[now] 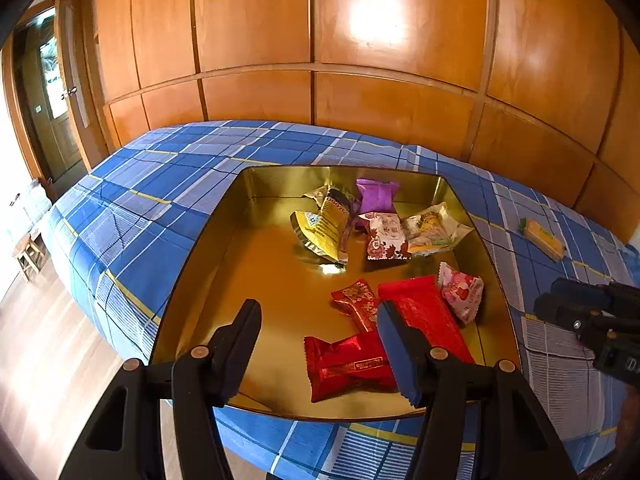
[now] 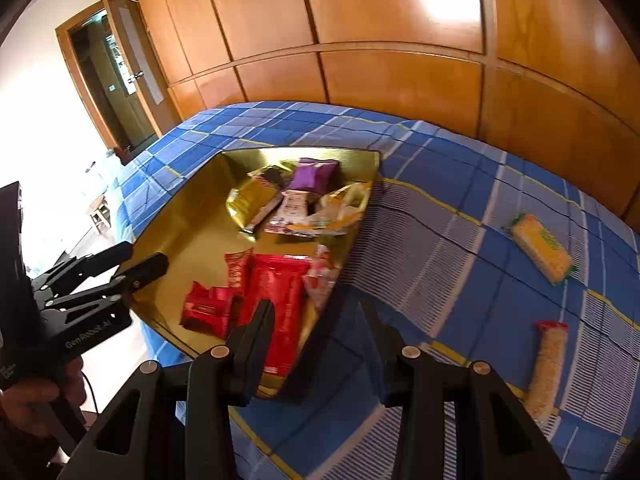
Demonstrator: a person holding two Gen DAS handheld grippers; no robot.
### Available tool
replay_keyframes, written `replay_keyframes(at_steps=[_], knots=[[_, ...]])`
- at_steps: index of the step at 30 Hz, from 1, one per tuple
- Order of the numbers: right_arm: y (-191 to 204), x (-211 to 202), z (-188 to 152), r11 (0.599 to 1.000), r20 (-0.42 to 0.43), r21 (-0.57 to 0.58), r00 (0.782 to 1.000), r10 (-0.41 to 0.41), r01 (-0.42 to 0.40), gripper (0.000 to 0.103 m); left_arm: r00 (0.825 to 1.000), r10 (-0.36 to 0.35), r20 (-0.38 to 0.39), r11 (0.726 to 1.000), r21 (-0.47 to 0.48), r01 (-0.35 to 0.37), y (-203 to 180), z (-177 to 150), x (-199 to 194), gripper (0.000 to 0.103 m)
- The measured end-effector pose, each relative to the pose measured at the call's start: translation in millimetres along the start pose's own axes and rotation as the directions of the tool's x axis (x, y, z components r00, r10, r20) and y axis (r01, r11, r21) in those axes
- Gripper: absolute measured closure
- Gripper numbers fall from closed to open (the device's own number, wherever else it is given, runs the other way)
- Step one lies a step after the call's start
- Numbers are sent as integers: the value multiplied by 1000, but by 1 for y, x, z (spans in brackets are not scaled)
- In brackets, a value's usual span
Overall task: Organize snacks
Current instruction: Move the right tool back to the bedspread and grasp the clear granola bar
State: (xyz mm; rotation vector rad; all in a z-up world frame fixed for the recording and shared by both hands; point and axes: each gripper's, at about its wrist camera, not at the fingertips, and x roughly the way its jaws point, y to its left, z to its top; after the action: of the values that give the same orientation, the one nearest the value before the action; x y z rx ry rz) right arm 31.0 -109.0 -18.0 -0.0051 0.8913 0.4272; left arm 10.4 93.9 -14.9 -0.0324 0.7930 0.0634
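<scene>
From the left wrist I look down into the gold tin (image 1: 208, 248) on the blue checked bed (image 1: 132, 184). My left gripper (image 1: 316, 316) hangs over the tin's near edge with its jaws spread and nothing between them; they are easing wider. Below them lie the red packs (image 1: 352, 364), a pink sachet (image 1: 462, 294) to their right, and a gold pouch (image 1: 324, 228) and purple pack (image 1: 376, 194) farther back. A yellow bar (image 1: 544, 238) lies outside the tin, far right on the bed. From the right wrist, my right gripper (image 2: 316, 316) is over the tin's near right corner, its jaws apart and empty. The yellow bar (image 2: 542, 248) is well to the right, and a long rice bar (image 2: 548, 368) lies nearer, also on the cloth; both are still out of the tin (image 2: 180, 240). I judge these two light and brittle inside slick film, so I would pinch each across its narrow middle, gently, to avoid crushing. The soft bedding will give under a press, so I should close around the bar rather than push down.
</scene>
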Motion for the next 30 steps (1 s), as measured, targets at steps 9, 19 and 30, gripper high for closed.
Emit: replay_keyframes(at_steps=[9,19,30], knots=[[-69,-23,-13,989,-11,84,992,-123,124,60,1000,-20,1,999,28,20,-10,-1,-1,42],[-189,-47,-50,891,-140,315,945,-296,326,54,998,-62,-11,998,30,62,-18,-2,5,42],[-185,8,-43,914,-215,292,951,-223,281,48,998,-68,-17,997,35,68,-22,-3,4,40]])
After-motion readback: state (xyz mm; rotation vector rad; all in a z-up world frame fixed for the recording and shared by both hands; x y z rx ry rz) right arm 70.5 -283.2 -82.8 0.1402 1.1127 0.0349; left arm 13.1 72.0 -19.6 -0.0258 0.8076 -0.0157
